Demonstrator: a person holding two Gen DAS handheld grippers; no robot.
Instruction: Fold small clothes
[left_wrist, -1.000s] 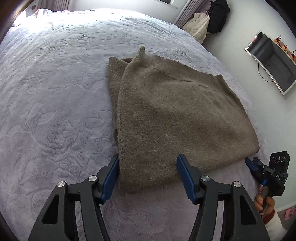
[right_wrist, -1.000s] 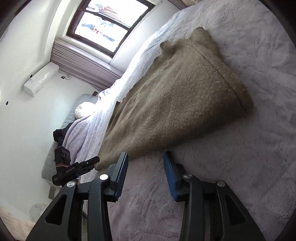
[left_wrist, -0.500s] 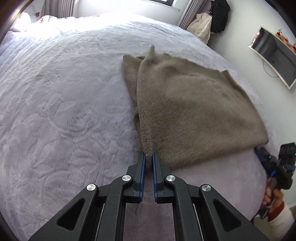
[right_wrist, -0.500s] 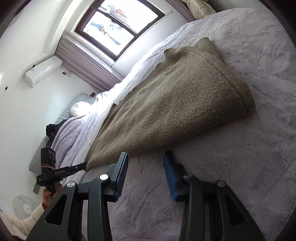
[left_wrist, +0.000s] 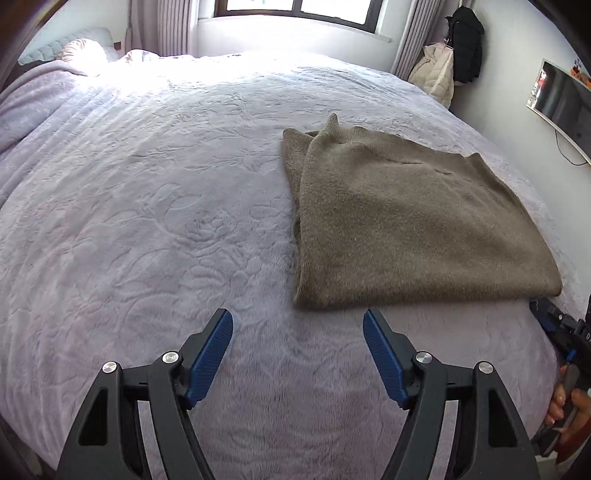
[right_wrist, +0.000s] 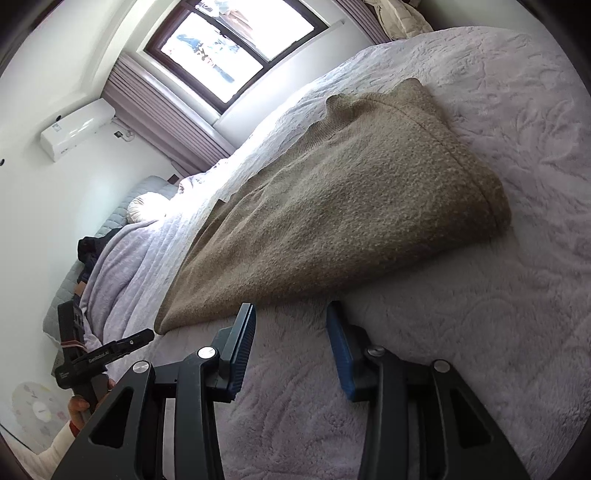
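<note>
Left hand-held gripper (left_wrist: 297, 328): jaws just opened, released, nothing betw. them, just short of sweater's near edge. Right hand-held gripper (right_wrist: 291, 325): part open, empty, at same edge. Folded brown sweater (left_wrist: 406, 221) flat on bed (left_wrist: 147, 221), window (left_wrist: 295, 9) beyond.

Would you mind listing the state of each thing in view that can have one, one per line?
Sweater: folded, lying flat on the bed, held by nothing.
Left hand-held gripper: open, jaws just opened, nothing between them, short of the sweater's near edge.
Right hand-held gripper: open, empty, at the sweater's edge.
Bed cover: spread smooth.
Curtains: drawn aside.
Wall screen: off.
</note>
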